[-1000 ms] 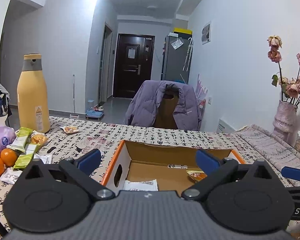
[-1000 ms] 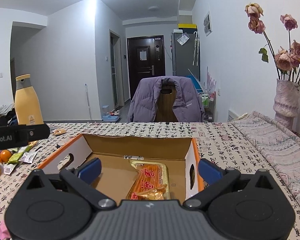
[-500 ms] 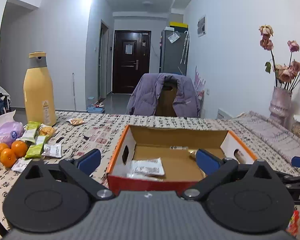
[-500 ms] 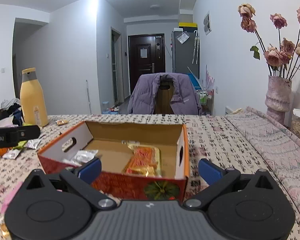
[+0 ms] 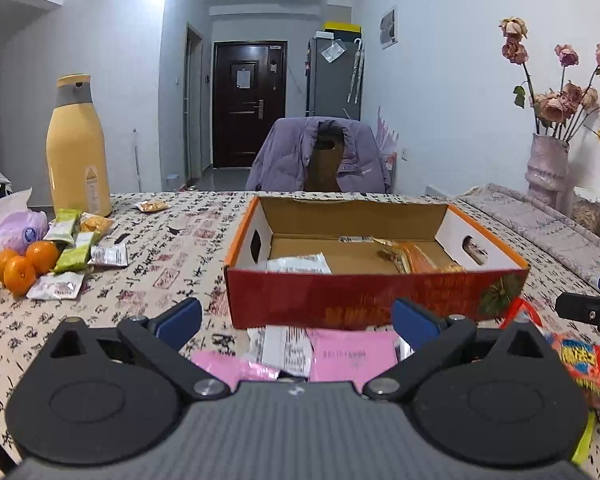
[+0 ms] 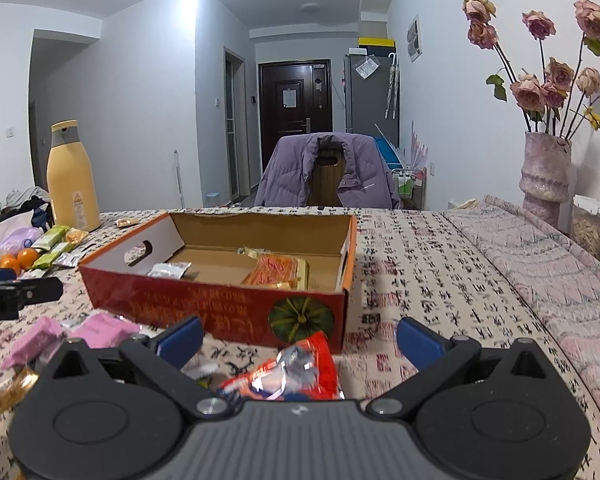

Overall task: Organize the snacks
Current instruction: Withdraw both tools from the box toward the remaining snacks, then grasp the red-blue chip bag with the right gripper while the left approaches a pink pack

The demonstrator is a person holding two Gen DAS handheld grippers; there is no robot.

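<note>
An open red cardboard box (image 5: 356,304) (image 6: 204,304) stands on the table. It holds an orange snack pack (image 5: 420,258) (image 6: 276,270) and a white packet (image 5: 298,263) (image 6: 168,270). My left gripper (image 5: 296,320) is open and empty, above pink packets (image 5: 352,354) in front of the box. My right gripper (image 6: 300,336) is open and empty, above a red snack bag (image 6: 296,372) at the box's near right corner. That red bag also shows in the left wrist view (image 5: 580,356).
Green bars (image 5: 74,242), white packets (image 5: 108,255) and oranges (image 5: 24,266) lie at the left by a yellow bottle (image 5: 78,148) and a tissue pack (image 5: 14,228). A vase of roses (image 6: 544,176) stands at the right. A chair with a purple jacket (image 6: 324,172) is behind the table.
Both grippers have drawn back from over the box toward the near edge of the table. The box's front wall and the packets in front of it have come into view.
</note>
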